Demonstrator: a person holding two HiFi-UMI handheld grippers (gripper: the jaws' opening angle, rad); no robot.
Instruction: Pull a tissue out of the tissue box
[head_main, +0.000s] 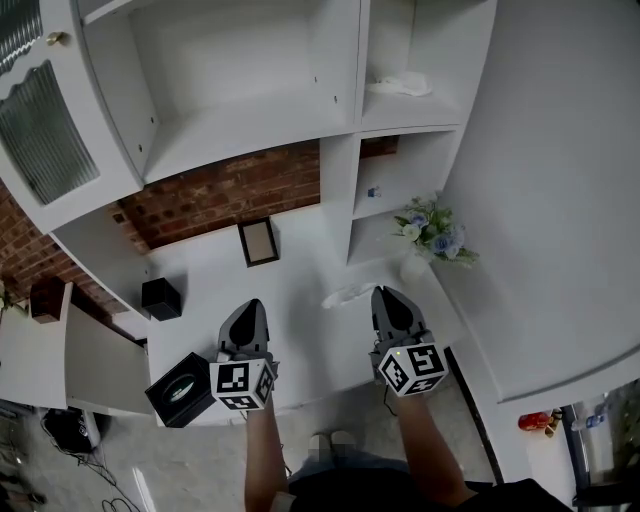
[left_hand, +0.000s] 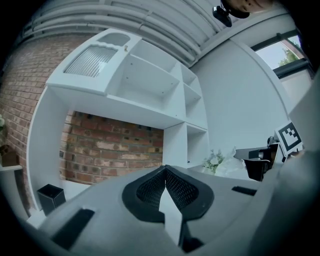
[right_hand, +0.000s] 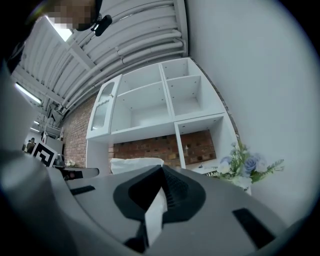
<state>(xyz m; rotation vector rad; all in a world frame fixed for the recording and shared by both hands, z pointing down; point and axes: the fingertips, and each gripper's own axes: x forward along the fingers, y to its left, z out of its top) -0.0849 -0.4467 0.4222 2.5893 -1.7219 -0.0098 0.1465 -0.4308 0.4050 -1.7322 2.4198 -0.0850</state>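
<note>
The tissue box (head_main: 182, 390) is black with an oval opening and stands at the desk's front left corner, just left of my left gripper's marker cube. My left gripper (head_main: 250, 305) points over the white desk (head_main: 300, 330), shut and empty, with its pads (left_hand: 172, 187) meeting at the tip. My right gripper (head_main: 384, 292) is shut, and a white tissue (head_main: 350, 294) spreads leftward from its tip. The same tissue (right_hand: 132, 165) shows just beyond the jaw tips in the right gripper view. In the left gripper view the tissue (left_hand: 227, 166) sits at the right gripper's (left_hand: 252, 162) front end.
A small black cube (head_main: 160, 298) and a picture frame (head_main: 258, 241) stand toward the brick back wall. A vase of flowers (head_main: 435, 235) stands beyond the right gripper. White shelves (head_main: 340, 120) rise behind, with another crumpled tissue (head_main: 400, 85) in one compartment.
</note>
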